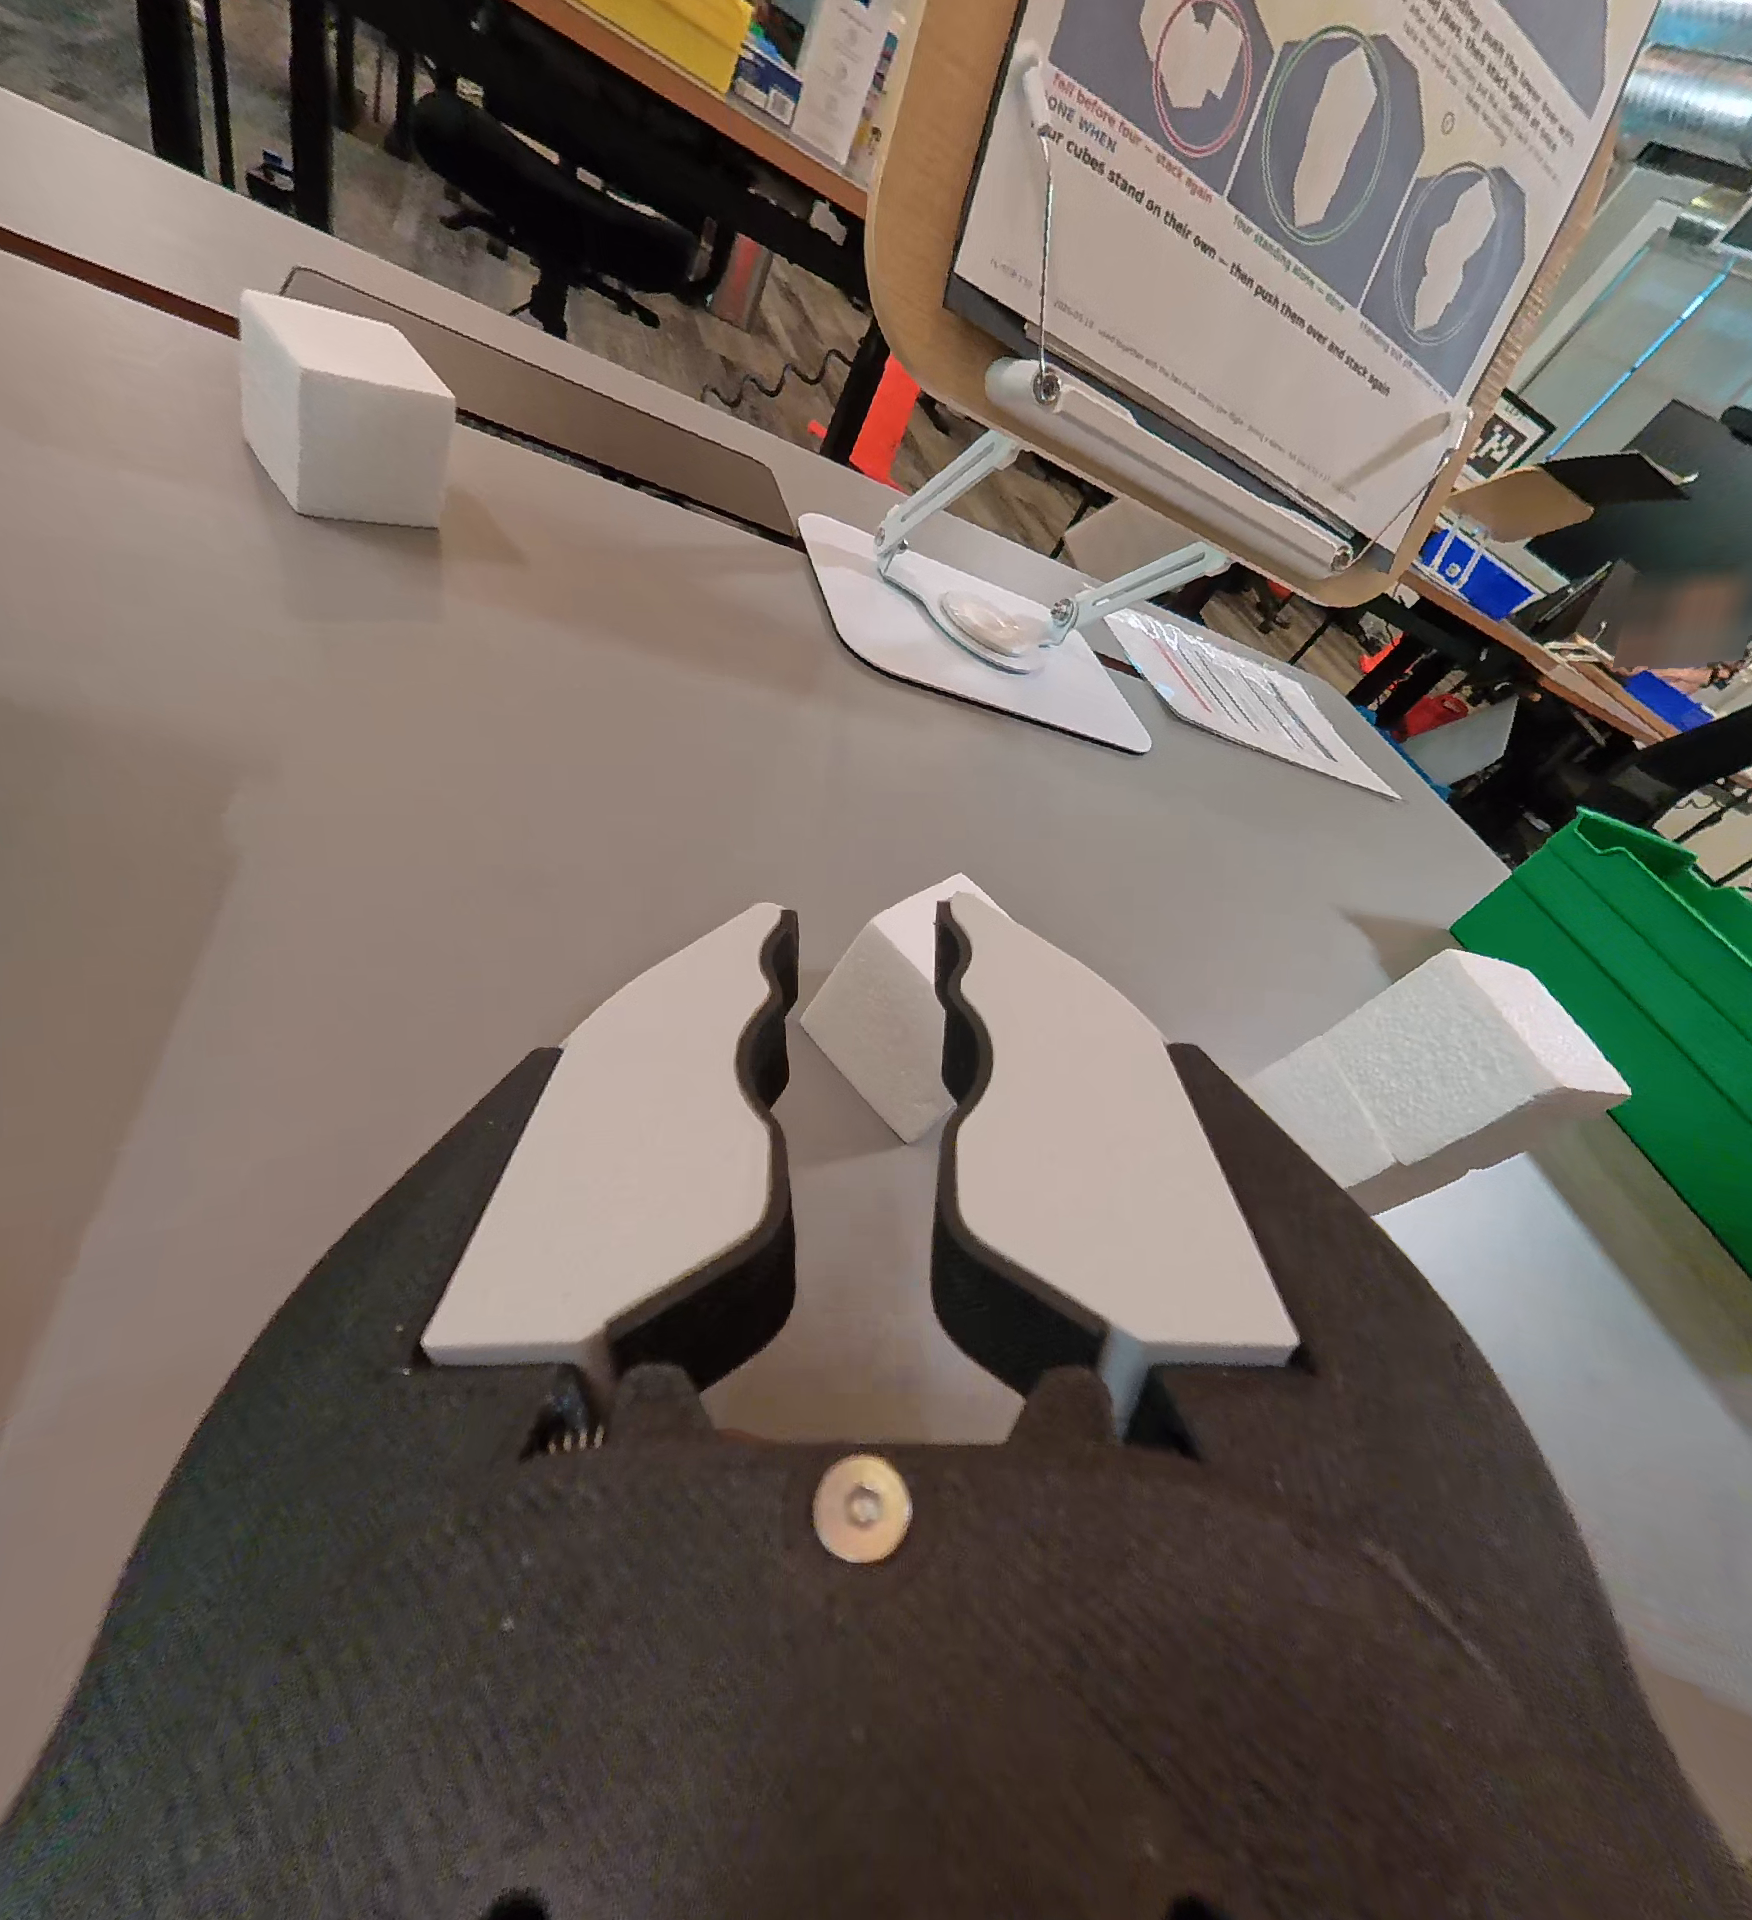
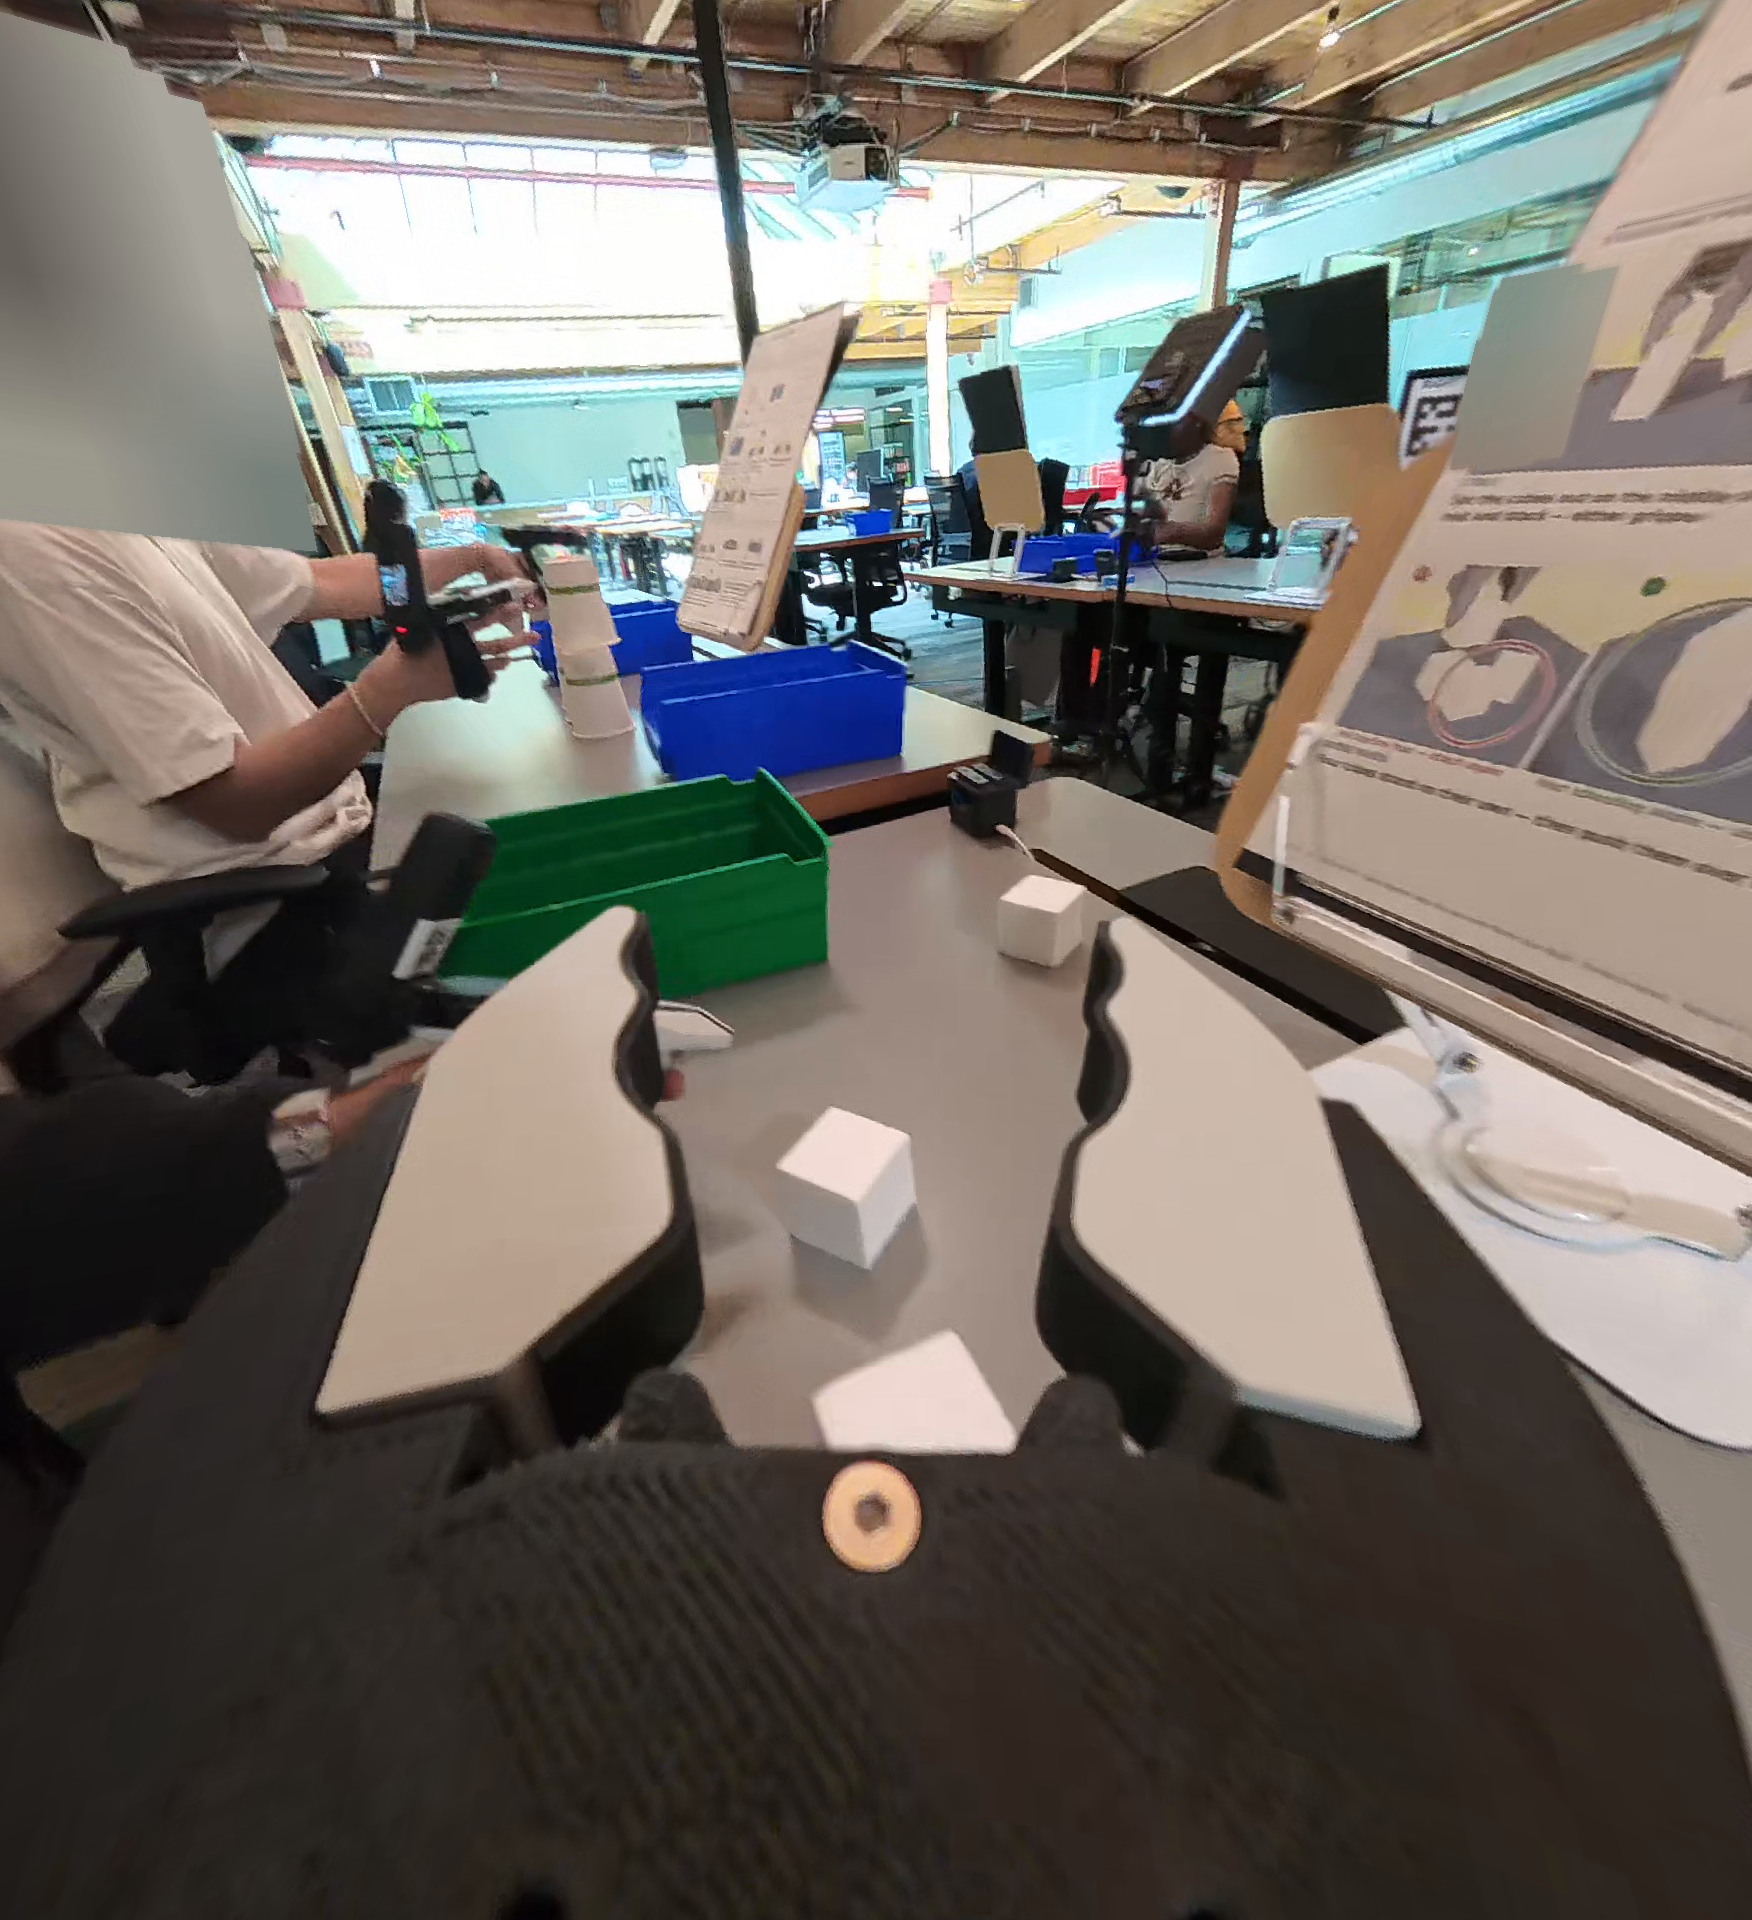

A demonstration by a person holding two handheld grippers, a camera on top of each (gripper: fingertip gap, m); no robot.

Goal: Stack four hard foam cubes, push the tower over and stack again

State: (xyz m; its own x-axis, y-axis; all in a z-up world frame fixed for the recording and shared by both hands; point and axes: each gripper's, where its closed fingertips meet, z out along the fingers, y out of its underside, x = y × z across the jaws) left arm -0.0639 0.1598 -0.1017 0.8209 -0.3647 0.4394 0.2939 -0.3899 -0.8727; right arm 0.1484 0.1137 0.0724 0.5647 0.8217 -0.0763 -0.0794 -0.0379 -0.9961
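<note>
My left gripper [image 1: 867, 920] hangs over the grey table [image 1: 436, 779] with its jaws a narrow gap apart. A white foam cube [image 1: 877, 1029] lies at its tips, partly behind the right finger, and the left finger is clear of it. Another cube [image 1: 342, 410] stands far left, and two touching cubes [image 1: 1433, 1081] lie at the right. My right gripper [image 2: 872, 930] is wide open and empty above a cube [image 2: 846, 1200]. A second cube [image 2: 913, 1392] lies nearer its palm, and a third [image 2: 1038, 920] stands beyond its tips. The other gripper's white finger [image 2: 690, 1029] shows at the left.
A document stand with a printed sheet [image 1: 1215, 260] on a white base [image 1: 965, 644] stands at the table's far side. A green bin [image 2: 664, 883] sits at the table edge, with blue bins [image 2: 778, 707] behind. A seated person [image 2: 124, 727] is at the left.
</note>
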